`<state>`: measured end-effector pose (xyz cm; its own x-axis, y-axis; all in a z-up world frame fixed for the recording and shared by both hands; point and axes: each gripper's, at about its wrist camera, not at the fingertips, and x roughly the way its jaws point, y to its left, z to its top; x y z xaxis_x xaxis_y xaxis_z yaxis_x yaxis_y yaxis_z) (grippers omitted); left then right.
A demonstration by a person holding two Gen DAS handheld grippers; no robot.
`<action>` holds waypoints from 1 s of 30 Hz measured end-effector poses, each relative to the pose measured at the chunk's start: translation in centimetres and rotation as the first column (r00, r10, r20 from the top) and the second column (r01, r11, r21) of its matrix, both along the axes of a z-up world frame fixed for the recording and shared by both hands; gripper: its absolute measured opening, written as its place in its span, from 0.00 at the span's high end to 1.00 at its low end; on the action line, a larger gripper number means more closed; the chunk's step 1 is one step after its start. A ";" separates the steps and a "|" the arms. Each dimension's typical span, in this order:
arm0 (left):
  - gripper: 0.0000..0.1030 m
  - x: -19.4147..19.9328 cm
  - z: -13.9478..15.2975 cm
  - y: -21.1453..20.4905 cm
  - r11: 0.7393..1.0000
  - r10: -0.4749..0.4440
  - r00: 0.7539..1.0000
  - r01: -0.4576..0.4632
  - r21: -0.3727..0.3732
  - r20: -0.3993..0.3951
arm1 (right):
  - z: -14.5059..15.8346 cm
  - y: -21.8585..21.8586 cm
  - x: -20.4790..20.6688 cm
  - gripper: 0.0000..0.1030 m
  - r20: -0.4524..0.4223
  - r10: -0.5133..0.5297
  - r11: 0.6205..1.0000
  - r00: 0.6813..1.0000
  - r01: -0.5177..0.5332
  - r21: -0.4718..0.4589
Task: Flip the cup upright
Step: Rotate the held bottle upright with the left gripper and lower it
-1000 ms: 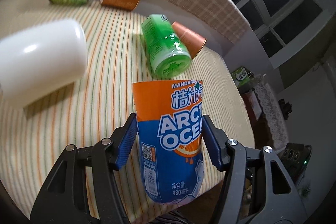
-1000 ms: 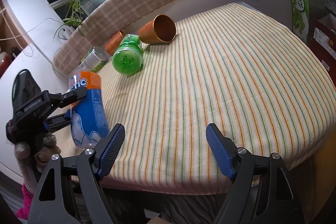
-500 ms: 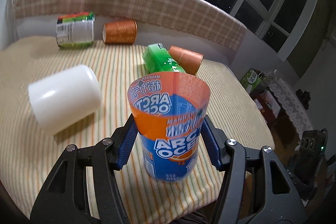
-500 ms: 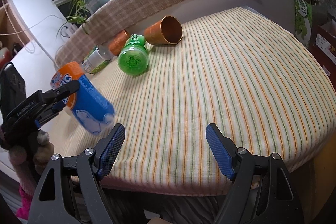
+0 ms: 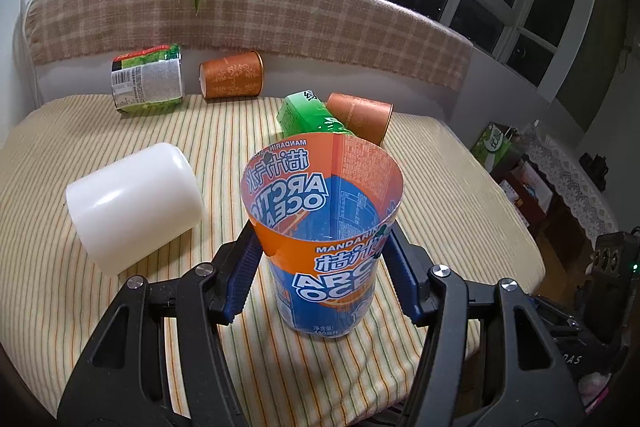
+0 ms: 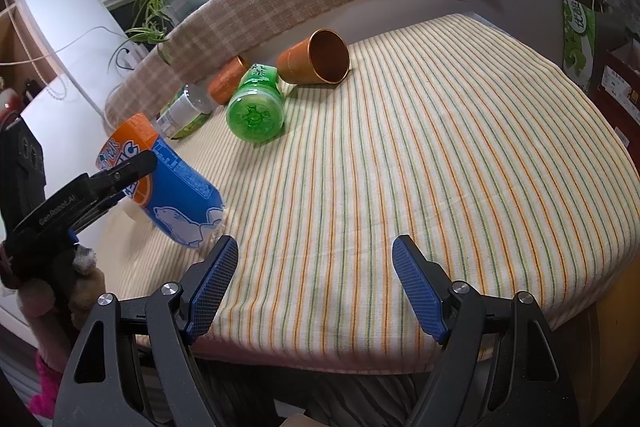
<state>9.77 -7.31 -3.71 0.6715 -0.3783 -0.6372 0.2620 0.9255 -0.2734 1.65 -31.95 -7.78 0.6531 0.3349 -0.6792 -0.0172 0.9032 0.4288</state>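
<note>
Since a moment ago the cup [image 5: 326, 259] has swung from mouth-down to mouth-up and come down near the front edge of the striped tablecloth [image 5: 440, 195], leaning a little; whether its base rests on the cloth I cannot tell. On its left lies a white cup [image 5: 134, 209]. The left gripper [image 5: 322, 277] clamps the cup's sides. Behind lie a green bottle [image 6: 256, 103] and an orange cup [image 6: 316, 59]. Farther right, the right gripper [image 6: 314, 285] hangs open over bare cloth.

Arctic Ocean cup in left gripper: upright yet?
Nearly: Arctic Ocean cup mouth-up, but leaning in right-wrist view; left gripper clamps it.
</note>
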 end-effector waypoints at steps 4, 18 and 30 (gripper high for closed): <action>0.41 -0.2 0.0 -0.4 1.000 -0.005 1.000 0.005 0.022 0.011 | -0.1 -0.1 0.0 0.23 -0.002 -0.003 1.000 1.000 0.003 0.003; 0.40 -0.4 -0.1 -0.9 0.999 -0.016 1.000 0.016 0.034 0.018 | -0.2 -0.3 -0.1 0.23 -0.002 -0.007 1.000 1.000 0.007 0.005; 0.35 -0.6 -0.6 -1.2 0.999 -0.033 0.999 0.033 0.007 -0.006 | -0.2 -0.4 -0.4 0.23 -0.002 -0.011 1.000 1.000 0.011 0.008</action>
<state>9.13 -8.54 -4.28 0.6554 -0.3952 -0.6437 0.2907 0.9185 -0.2679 1.23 -32.32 -7.97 0.6553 0.3336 -0.6777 -0.0067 0.8997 0.4364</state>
